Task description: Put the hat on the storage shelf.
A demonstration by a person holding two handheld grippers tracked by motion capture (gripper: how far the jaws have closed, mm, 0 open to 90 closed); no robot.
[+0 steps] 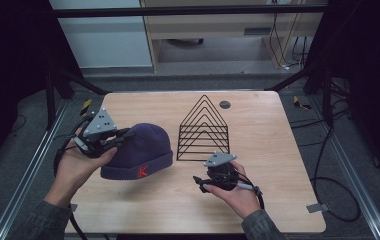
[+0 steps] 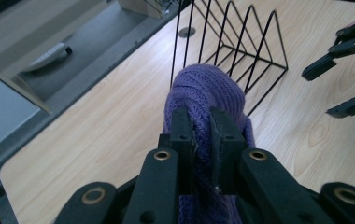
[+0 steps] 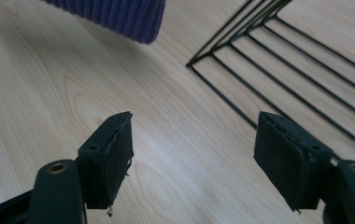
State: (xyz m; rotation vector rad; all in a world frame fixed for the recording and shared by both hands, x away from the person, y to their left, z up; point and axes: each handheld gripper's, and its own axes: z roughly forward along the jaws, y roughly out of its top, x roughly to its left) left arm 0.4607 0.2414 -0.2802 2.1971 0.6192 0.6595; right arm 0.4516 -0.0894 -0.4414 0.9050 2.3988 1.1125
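Lifting the purple beanie (image 1: 137, 152) by its knit, your left hand-held gripper (image 1: 120, 136) is clamped tight on a fold of the fabric, left of the black wire rack (image 1: 204, 132) and partly raised off the table (image 1: 278, 140). Keep that pinch firm. Your right hand-held gripper (image 1: 198, 183) hangs with jaws apart and empty, so bring it to the hanging brim, catch the opposite edge, and steer clear of the wires.

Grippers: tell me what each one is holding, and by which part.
The left gripper is shut on the purple knit hat, pinching a fold of knit at its left side. The right gripper holds nothing; its jaws stand open over the table.
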